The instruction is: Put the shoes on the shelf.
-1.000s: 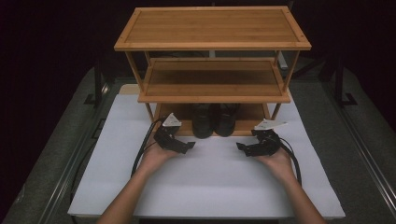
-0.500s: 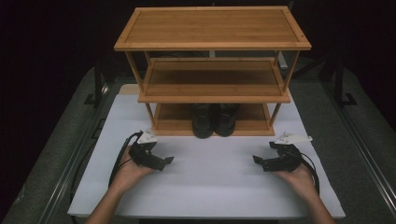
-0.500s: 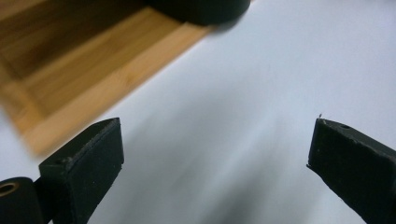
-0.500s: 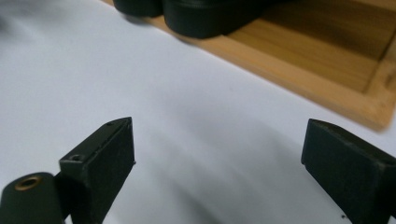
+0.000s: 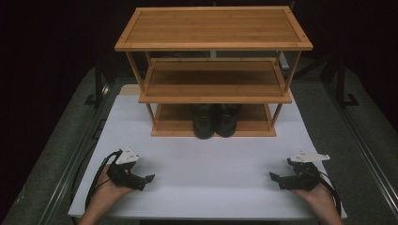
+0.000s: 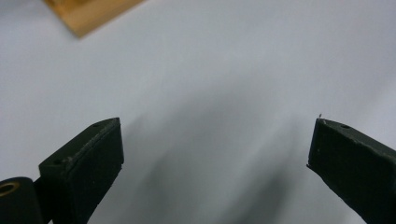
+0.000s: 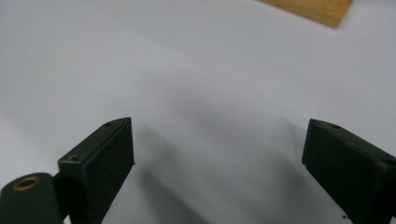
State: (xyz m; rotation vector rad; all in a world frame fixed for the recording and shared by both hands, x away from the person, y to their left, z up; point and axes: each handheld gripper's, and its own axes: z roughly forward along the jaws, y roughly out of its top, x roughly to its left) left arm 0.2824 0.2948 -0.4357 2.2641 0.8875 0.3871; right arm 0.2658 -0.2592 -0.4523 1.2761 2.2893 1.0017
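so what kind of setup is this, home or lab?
Probably a lab-style recording bench, not a home: a three-tier bamboo shoe rack holding a pair of black shoes stands on a white sheet over a grey table, with darkness all around.

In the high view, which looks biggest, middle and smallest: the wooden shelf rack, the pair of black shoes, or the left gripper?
1. The wooden shelf rack looks by far the largest.
2. The pair of black shoes on its bottom shelf comes next, partly hidden by the shelf above.
3. The left gripper looks about as big as the shoes; it is nearer the camera, so I won't rank them.
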